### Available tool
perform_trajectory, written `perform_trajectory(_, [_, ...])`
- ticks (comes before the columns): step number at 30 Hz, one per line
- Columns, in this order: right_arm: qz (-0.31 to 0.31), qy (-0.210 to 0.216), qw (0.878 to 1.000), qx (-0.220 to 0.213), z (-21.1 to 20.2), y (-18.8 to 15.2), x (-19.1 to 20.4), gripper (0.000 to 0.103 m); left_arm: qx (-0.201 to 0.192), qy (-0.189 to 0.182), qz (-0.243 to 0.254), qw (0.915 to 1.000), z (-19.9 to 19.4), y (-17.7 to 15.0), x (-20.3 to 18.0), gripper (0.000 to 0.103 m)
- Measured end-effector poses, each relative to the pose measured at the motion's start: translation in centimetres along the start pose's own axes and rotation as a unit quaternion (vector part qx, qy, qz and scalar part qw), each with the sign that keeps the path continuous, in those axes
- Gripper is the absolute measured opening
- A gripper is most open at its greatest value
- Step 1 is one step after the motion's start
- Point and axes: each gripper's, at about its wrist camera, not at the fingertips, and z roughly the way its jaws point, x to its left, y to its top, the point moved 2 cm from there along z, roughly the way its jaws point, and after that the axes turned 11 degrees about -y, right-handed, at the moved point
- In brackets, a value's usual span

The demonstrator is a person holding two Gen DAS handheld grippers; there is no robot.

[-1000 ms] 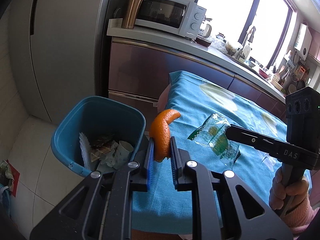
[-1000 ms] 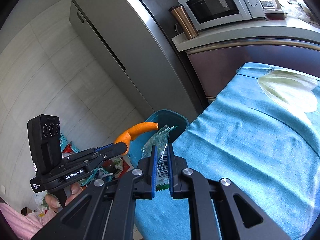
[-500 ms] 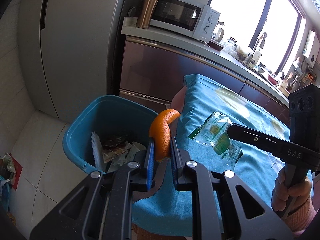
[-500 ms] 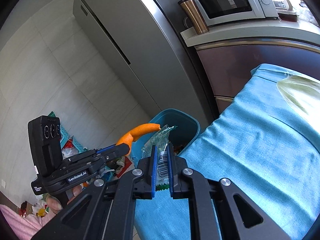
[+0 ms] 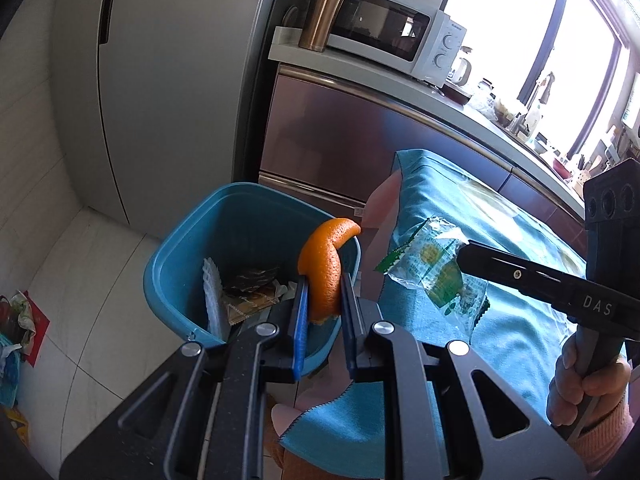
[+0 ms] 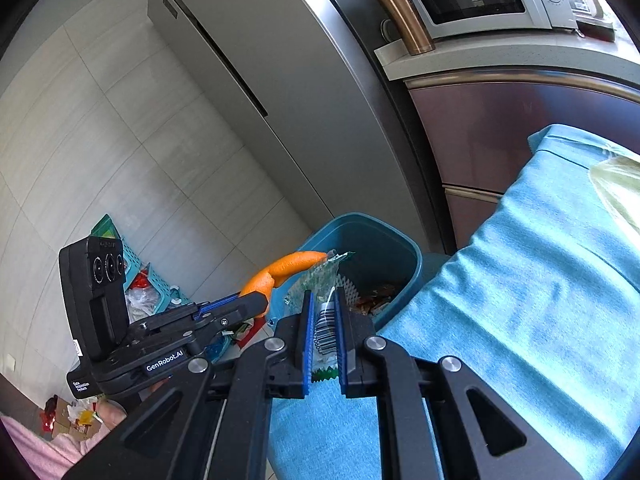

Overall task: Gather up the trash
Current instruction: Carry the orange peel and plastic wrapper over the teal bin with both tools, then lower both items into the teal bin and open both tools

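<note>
Trash on its way to the bin

Left tongs pinch a curved orange peel at the middle of the left view, right over the near rim of the round blue plastic bin, which has paper scraps inside. Right tongs are closed on a crinkly clear-and-green snack wrapper, low in the middle of the right view, at the edge of the blue cloth surface, near the bin. I think the dropping step comes next: move both over the bin's mouth, then let go.
</note>
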Motion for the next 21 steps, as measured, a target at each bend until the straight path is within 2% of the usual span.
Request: perform_trajectory(21, [-0.011,-0.010,1.000,0.028,4.2,1.1,0.9,0.008,0.008,0.024,-0.026,0.9993,1.9,0.2,2.6,0.015])
